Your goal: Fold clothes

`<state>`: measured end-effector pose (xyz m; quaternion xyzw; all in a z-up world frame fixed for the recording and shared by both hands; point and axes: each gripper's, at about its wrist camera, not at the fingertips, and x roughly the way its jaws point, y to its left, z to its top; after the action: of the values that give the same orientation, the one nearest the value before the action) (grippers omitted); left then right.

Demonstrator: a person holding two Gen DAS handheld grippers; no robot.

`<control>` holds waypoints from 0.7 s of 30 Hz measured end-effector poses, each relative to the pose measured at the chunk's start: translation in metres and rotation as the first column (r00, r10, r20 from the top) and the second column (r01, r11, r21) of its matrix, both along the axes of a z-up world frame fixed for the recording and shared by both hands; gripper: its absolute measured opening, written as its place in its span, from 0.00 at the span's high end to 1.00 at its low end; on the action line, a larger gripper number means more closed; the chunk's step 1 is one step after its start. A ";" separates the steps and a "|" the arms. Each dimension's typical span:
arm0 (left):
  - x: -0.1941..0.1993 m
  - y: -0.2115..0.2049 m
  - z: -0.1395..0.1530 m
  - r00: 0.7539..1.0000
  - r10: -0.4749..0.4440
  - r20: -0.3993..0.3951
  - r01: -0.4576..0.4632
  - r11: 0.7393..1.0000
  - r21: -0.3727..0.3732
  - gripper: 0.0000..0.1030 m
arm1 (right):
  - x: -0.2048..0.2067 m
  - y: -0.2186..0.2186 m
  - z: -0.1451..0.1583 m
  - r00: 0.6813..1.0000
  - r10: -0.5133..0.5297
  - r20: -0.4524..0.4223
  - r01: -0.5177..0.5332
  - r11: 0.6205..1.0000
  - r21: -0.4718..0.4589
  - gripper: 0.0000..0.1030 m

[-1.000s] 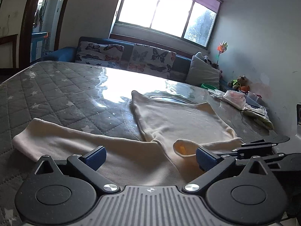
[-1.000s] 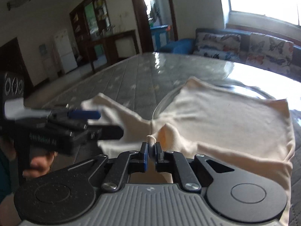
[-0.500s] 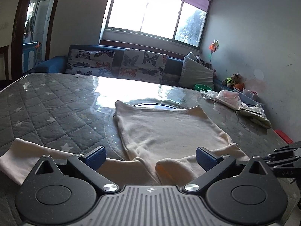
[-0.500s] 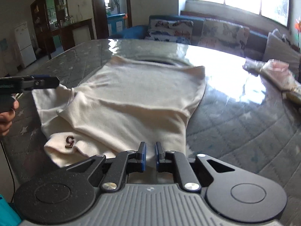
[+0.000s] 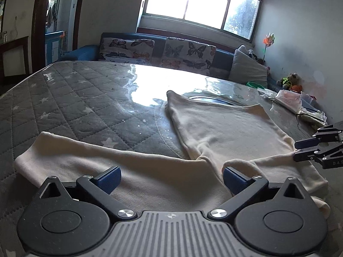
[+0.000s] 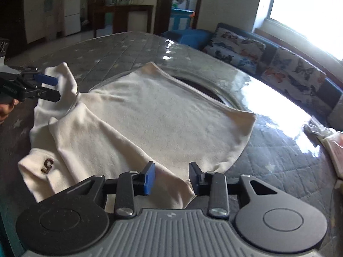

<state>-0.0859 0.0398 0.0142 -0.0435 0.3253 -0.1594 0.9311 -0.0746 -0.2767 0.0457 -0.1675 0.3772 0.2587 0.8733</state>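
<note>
A cream long-sleeved shirt [image 5: 216, 132] lies flat on the grey quilted table [image 5: 81, 107]. Its left sleeve [image 5: 85, 156] stretches out toward the table's near left. My left gripper [image 5: 170, 178] hovers wide open over that sleeve's shoulder end, with nothing pinched. In the right wrist view the shirt [image 6: 163, 115] has one part folded diagonally over the body, and a collar with a brown mark [image 6: 48, 162] lies at the left. My right gripper [image 6: 171, 177] is above the near cloth edge; its jaws are opening and the pads do not press the cloth. The left gripper [image 6: 48, 87] shows over the far sleeve.
Plastic bags and packets [image 5: 295, 100] lie along the table's right edge. A sofa with butterfly cushions [image 5: 158, 51] stands behind the table, under a bright window. A round glass inset [image 6: 216, 90] sits under the shirt's far hem. A hand [image 6: 5, 111] holds the left gripper.
The right gripper, shut on a fold of cloth a second ago, has let go, swung round to the shirt's right side and spread its jaws. The left gripper shifted slightly and stayed open.
</note>
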 end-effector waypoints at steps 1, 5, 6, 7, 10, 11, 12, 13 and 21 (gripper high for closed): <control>0.001 0.000 -0.002 1.000 0.004 -0.008 -0.004 1.000 0.005 0.00 | 0.001 -0.001 -0.002 1.000 0.006 -0.010 -0.006 1.000 -0.005 0.70; 0.000 0.000 -0.005 1.000 0.003 -0.007 -0.003 1.000 0.024 0.00 | -0.003 -0.007 -0.001 1.000 0.015 -0.017 -0.015 1.000 0.006 0.95; 0.000 0.000 -0.006 1.000 0.002 -0.007 -0.002 1.000 0.028 0.00 | -0.005 -0.009 0.001 1.000 0.016 -0.010 -0.016 1.000 0.005 0.96; 0.001 -0.001 -0.006 1.000 0.000 -0.007 0.000 0.999 0.034 0.00 | -0.007 -0.011 0.004 1.000 0.016 0.002 -0.016 1.000 0.001 0.96; 0.001 -0.002 -0.006 1.000 -0.004 -0.007 0.004 0.999 0.045 0.00 | -0.014 -0.020 0.012 1.000 0.005 0.022 -0.005 1.000 0.001 0.96; 0.001 -0.002 -0.006 1.000 -0.005 -0.006 0.005 0.999 0.048 0.00 | -0.015 -0.023 0.013 1.000 -0.006 0.030 0.006 1.000 -0.002 0.96; 0.001 -0.002 -0.006 1.000 -0.006 -0.004 0.006 0.999 0.051 0.00 | -0.015 -0.025 0.014 0.999 -0.012 0.034 0.012 1.000 -0.003 0.96; 0.001 -0.002 -0.006 1.000 -0.005 -0.004 0.005 0.999 0.053 0.00 | -0.015 -0.028 0.011 0.999 -0.025 0.038 0.026 1.000 -0.001 0.96; -0.014 -0.009 0.023 0.996 -0.066 0.065 0.065 0.998 0.012 0.06 | -0.045 -0.028 0.024 0.993 -0.062 0.102 0.053 0.995 0.087 0.92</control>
<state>-0.1001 0.0313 0.0373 -0.0232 0.2965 -0.1898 0.9357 -0.1193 -0.3051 0.0692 -0.1327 0.3246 0.2400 0.9052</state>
